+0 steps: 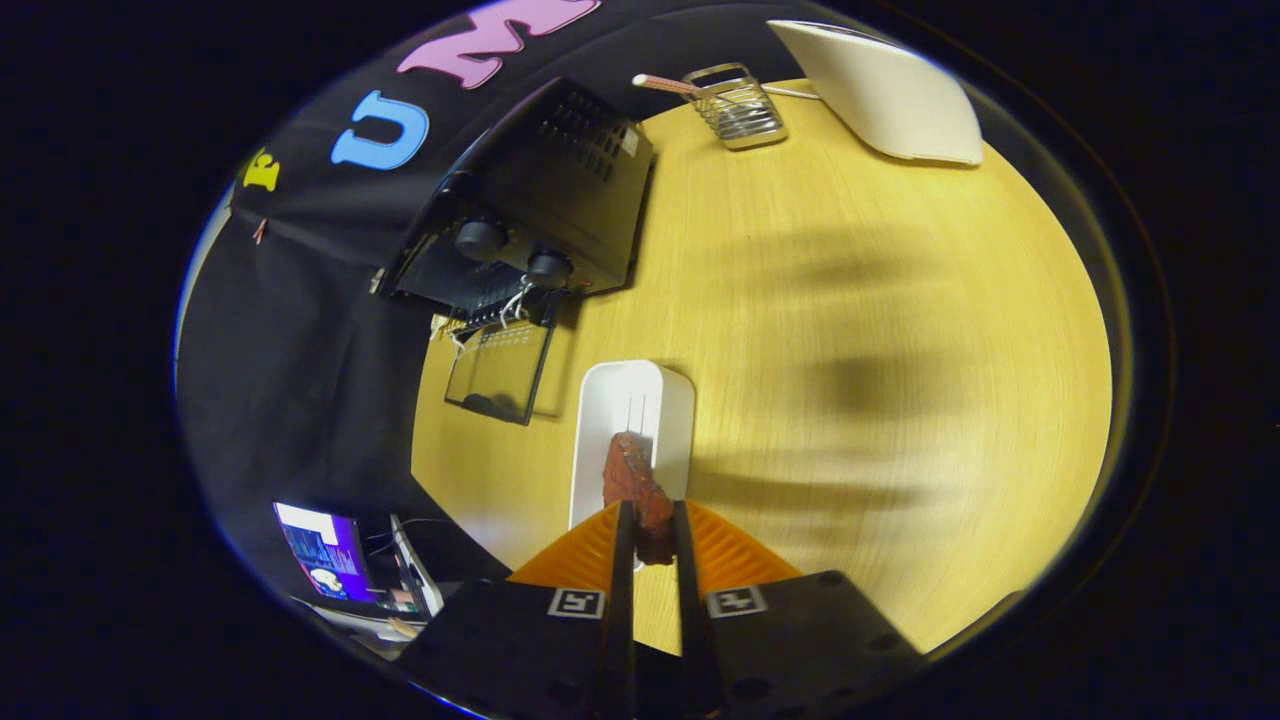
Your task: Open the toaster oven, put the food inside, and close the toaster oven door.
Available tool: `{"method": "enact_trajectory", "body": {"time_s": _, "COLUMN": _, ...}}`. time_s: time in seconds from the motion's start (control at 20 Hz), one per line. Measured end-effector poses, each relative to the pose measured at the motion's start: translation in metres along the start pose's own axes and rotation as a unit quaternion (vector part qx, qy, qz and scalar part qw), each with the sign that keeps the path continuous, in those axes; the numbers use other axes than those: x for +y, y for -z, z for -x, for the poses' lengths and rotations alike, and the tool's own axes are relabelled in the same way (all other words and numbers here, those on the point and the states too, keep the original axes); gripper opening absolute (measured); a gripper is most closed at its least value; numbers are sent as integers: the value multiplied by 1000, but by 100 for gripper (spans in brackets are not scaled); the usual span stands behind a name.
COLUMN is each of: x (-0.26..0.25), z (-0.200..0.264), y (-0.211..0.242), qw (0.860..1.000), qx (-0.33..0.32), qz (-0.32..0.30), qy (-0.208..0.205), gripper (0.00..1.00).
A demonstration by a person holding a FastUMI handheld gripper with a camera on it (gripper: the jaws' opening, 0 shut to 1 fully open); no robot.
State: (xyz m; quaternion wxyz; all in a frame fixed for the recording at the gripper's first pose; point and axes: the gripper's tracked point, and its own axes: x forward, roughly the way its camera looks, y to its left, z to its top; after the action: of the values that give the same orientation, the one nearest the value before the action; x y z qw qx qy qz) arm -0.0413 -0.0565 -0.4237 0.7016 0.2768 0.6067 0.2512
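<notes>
Reddish-brown and rough in texture, the piece of food [640, 495] sits clamped between your gripper [652, 512] fingers, which press on it from both sides near its lower half; its upper end projects ahead of the fingertips. You hold it above the near end of a white rectangular tray [628, 410], which lies flat on the light wooden table [850, 330].

Beyond the tray and off to the left, you see the black toaster oven [545, 205] standing at the table's edge against the booth's dark cloth wall. Its glass door [500, 368] is folded down and open, its handle edge lying toward you. Two round knobs [482, 238] show on the oven's front panel, and a wire rack is visible at the mouth of the cavity.

At the table's far side, a wire holder [738, 108] stands with a thin stick leaning from it. Just beside it rests a white, curved-edged object [885, 90] whose nature you cannot tell. A lit screen [322, 550] shows below the table's near-left edge.
</notes>
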Motion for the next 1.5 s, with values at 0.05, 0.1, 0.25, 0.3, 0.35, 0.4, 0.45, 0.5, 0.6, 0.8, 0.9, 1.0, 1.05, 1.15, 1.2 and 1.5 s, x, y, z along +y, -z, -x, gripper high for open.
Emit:
{"method": "enact_trajectory", "body": {"time_s": 0.05, "x": -3, "z": -1, "y": 3, "qw": 1000, "qx": -8, "qz": -5, "qy": 0, "gripper": 20}}
{"method": "enact_trajectory", "body": {"time_s": 0.1, "x": -5, "z": 0, "y": 3, "qw": 1000, "qx": -18, "qz": 0, "qy": 6, "gripper": 20}}
{"method": "enact_trajectory", "body": {"time_s": 0.25, "x": -11, "z": 8, "y": 4, "qw": 999, "qx": -39, "qz": -2, "qy": 24, "gripper": 20}}
{"method": "enact_trajectory", "body": {"time_s": 0.3, "x": -12, "z": 10, "y": 4, "qw": 999, "qx": -40, "qz": -6, "qy": 28, "gripper": 21}}
{"method": "enact_trajectory", "body": {"time_s": 0.35, "x": -13, "z": 12, "y": 4, "qw": 999, "qx": -44, "qz": -8, "qy": 32, "gripper": 20}}
{"method": "enact_trajectory", "body": {"time_s": 0.4, "x": -12, "z": 14, "y": 4, "qw": 998, "qx": -49, "qz": -8, "qy": 34, "gripper": 20}}
{"method": "enact_trajectory", "body": {"time_s": 0.45, "x": -11, "z": 16, "y": 4, "qw": 998, "qx": -57, "qz": -10, "qy": 35, "gripper": 20}}
{"method": "enact_trajectory", "body": {"time_s": 0.5, "x": -7, "z": 20, "y": 2, "qw": 997, "qx": -68, "qz": -12, "qy": 33, "gripper": 20}}
{"method": "enact_trajectory", "body": {"time_s": 0.6, "x": 1, "z": 25, "y": 1, "qw": 995, "qx": -88, "qz": -4, "qy": 36, "gripper": 20}}
{"method": "enact_trajectory", "body": {"time_s": 0.8, "x": 8, "z": 31, "y": 6, "qw": 991, "qx": -115, "qz": 24, "qy": 62, "gripper": 20}}
{"method": "enact_trajectory", "body": {"time_s": 0.9, "x": 10, "z": 32, "y": 2, "qw": 988, "qx": -132, "qz": 12, "qy": 73, "gripper": 16}}
{"method": "enact_trajectory", "body": {"time_s": 1.0, "x": 14, "z": 37, "y": -4, "qw": 984, "qx": -160, "qz": 3, "qy": 82, "gripper": 16}}
{"method": "enact_trajectory", "body": {"time_s": 1.05, "x": 18, "z": 41, "y": -6, "qw": 981, "qx": -178, "qz": 1, "qy": 81, "gripper": 16}}
{"method": "enact_trajectory", "body": {"time_s": 1.15, "x": 33, "z": 53, "y": -12, "qw": 974, "qx": -209, "qz": 3, "qy": 81, "gripper": 16}}
{"method": "enact_trajectory", "body": {"time_s": 1.2, "x": 44, "z": 58, "y": -14, "qw": 971, "qx": -223, "qz": 10, "qy": 83, "gripper": 16}}
{"method": "enact_trajectory", "body": {"time_s": 1.5, "x": 139, "z": 55, "y": -18, "qw": 960, "qx": -276, "qz": 27, "qy": 45, "gripper": 15}}
